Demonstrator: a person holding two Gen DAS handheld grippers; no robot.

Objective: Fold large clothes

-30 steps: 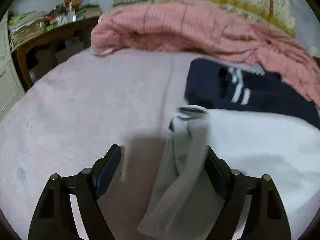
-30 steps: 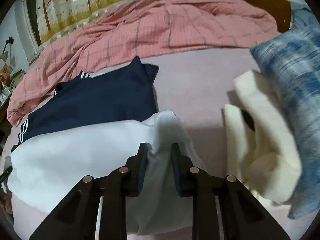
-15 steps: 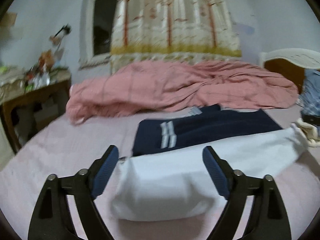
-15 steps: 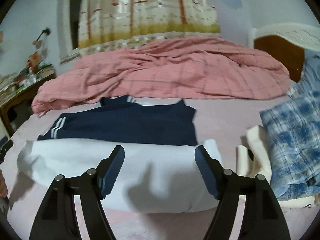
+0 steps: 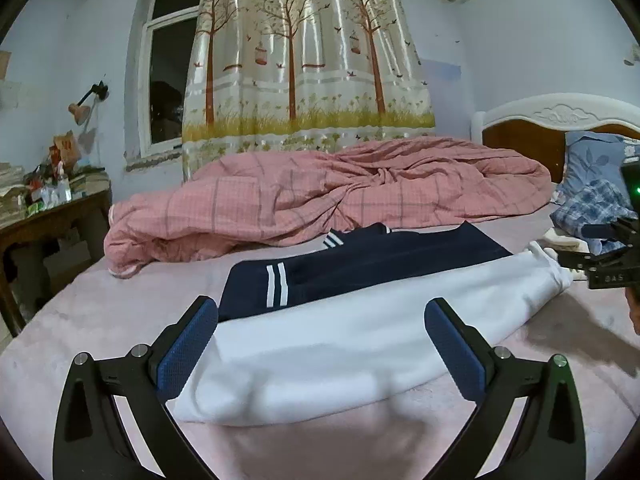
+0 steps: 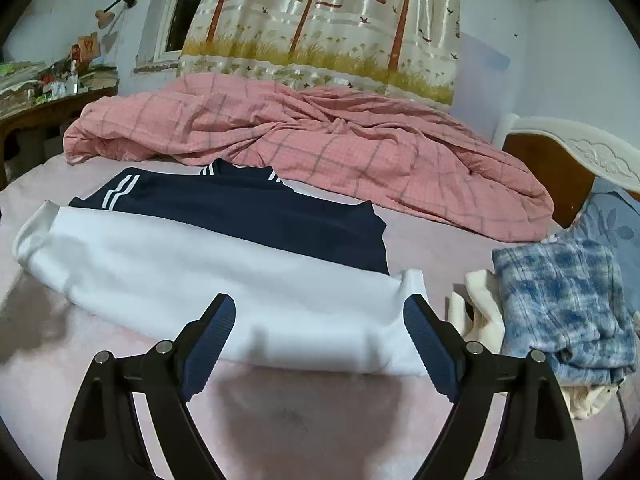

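Left claw and right claw: jaws just been opening, now spread wide, nothing between them. Navy-and-white sweatshirt lies on bed, white hem half folded up over navy body, near pink quilt. Judged: one fold released. Next: regrip ends, fold crosswise.

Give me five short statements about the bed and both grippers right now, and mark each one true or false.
1. The left gripper grips the white garment. False: its jaws are open and empty.
2. The navy garment lies behind the white one. True.
3. The right gripper is open. True.
4. The pink quilt is neatly folded. False: it lies crumpled.
5. The blue plaid cloth lies on the navy garment. False: it lies apart, to the right.
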